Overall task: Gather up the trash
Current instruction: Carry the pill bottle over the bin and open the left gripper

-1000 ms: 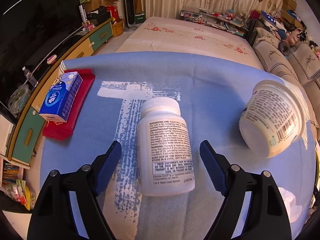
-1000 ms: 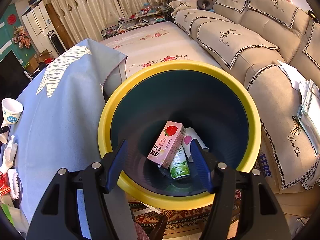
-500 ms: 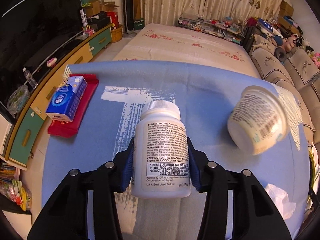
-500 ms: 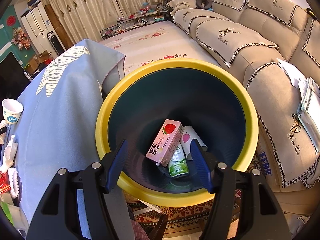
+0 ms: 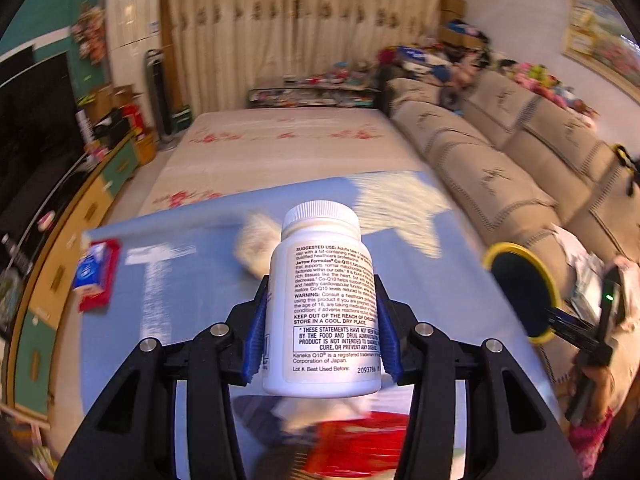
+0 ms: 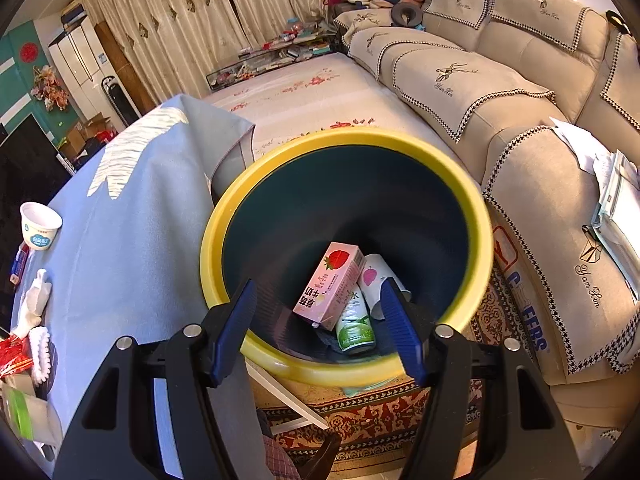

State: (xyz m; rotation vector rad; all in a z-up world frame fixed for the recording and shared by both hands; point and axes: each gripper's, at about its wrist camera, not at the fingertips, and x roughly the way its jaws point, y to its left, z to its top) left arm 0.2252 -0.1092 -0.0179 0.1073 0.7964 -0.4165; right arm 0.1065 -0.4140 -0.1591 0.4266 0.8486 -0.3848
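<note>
Presently, surface: a table under a blue cloth (image 5: 200, 264) with pale brushed patches, set in a living room with beige curtains (image 5: 304, 28), a floral-printed cream mat (image 5: 280, 140) beyond the table and a tan sectional sofa (image 6: 500, 92) trimmed in houndstooth. Item one: white plastic supplement bottle (image 5: 322, 308), cylindrical, ribbed screw cap uppermost, printed paper label facing the camera, clamped upright between the blue ribbed pads of the left gripper (image 5: 322, 336) and raised off the cloth. Past the left jaw, well apart: a blue tissue pack (image 5: 90, 272) on a red tray (image 5: 98, 296). Beyond the bottle, blurred: a pale cup-like object, kind uncertain. Item two: round waste bin (image 6: 480, 216), yellow rim, dark smooth interior, directly ahead of the right gripper (image 6: 320, 328), whose jaws stand wide apart and hold nothing. Bin contents: pink strawberry milk carton (image 6: 332, 284), green-labelled can (image 6: 356, 324), white cup (image 6: 376, 276). Off the right gripper's left jaw, on the cloth: a white paper cup (image 6: 40, 228), upright.
</note>
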